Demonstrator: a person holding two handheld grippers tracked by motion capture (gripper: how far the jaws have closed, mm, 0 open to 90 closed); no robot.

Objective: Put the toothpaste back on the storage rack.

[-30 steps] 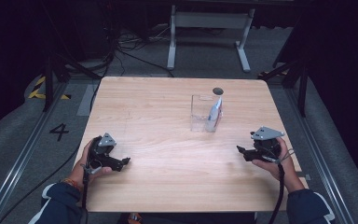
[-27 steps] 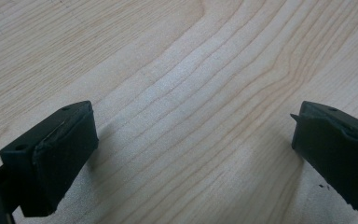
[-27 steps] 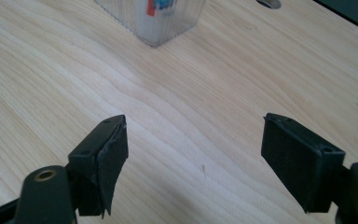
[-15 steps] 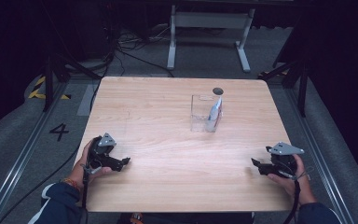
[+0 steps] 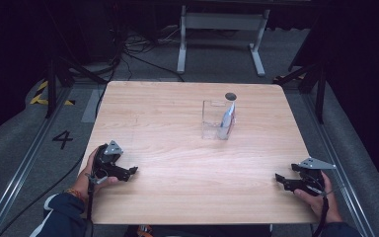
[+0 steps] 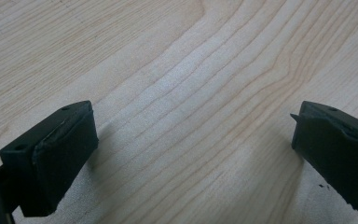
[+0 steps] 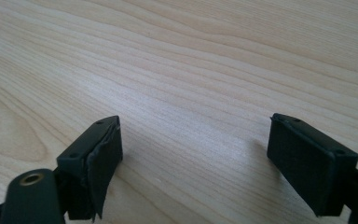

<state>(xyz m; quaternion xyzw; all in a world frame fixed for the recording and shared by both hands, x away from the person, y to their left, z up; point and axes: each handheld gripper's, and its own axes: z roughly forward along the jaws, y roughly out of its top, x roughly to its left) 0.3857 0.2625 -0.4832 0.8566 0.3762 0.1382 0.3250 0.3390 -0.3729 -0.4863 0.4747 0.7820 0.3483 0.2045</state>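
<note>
At the desk's (image 5: 177,123) near corners, the left gripper (image 5: 132,171) and right gripper (image 5: 279,178) rest, fingers released, grasping nothing.

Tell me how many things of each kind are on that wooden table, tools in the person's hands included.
Clear square plastic container: 1
Pale blue-white flat item standing inside the container: 1
Small dark round disc on the light wooden table: 1
Black hand-held gripper: 2, left and right, both open and holding nothing
Total: 5
</note>
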